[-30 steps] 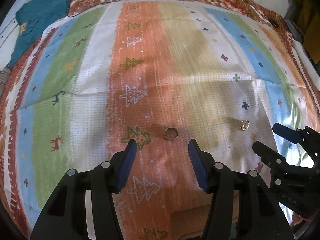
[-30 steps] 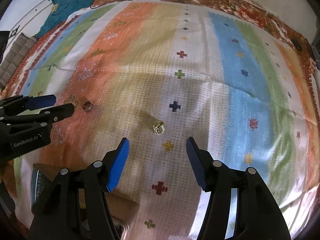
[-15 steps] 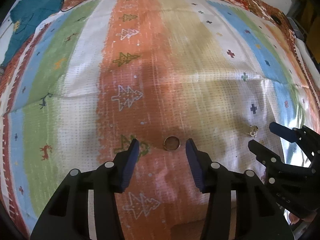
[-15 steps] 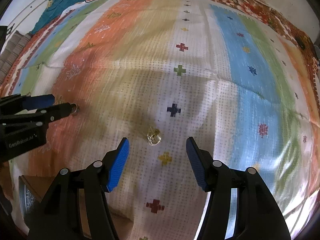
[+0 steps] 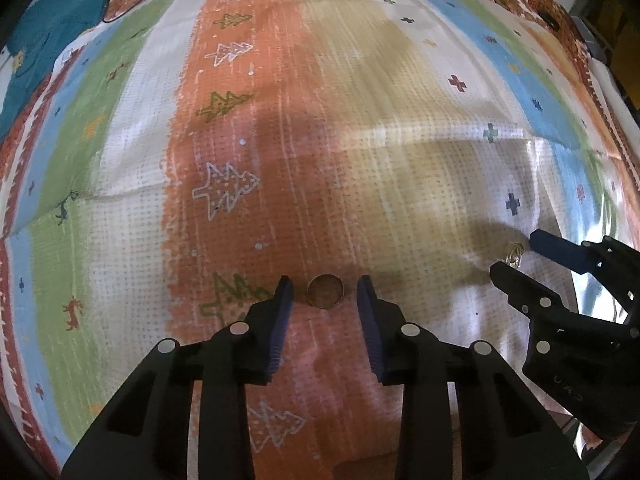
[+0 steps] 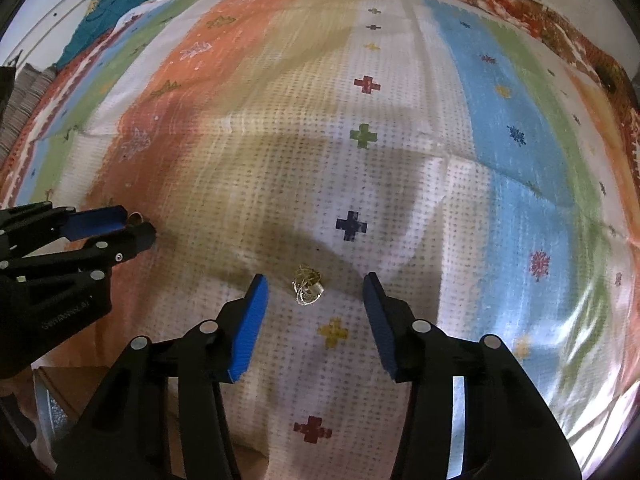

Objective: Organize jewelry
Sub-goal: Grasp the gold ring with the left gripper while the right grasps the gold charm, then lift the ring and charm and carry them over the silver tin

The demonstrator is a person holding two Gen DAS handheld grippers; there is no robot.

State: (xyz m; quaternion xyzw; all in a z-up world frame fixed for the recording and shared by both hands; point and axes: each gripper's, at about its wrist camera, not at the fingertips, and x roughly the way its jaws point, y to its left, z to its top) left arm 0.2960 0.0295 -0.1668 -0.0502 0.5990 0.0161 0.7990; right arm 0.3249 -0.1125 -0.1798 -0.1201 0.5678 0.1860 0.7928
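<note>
1. Reaching low, the left gripper (image 5: 325,292) brackets a plain round gold ring (image 5: 325,290), jaws apart and not touching it.
2. Right gripper (image 6: 314,292) gapes wider around a tangled gold wire-like piece (image 6: 307,284).
3. Both lie on a striped woven cloth (image 6: 400,160).

Your two wrist views look steeply down, close over the striped cloth (image 5: 360,140); each catches the other's gripper.

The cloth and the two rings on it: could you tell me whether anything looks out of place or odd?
Nothing stands out. The plain ring and the ornate ring lie loose on the cloth, each between an open gripper's fingers.
</note>
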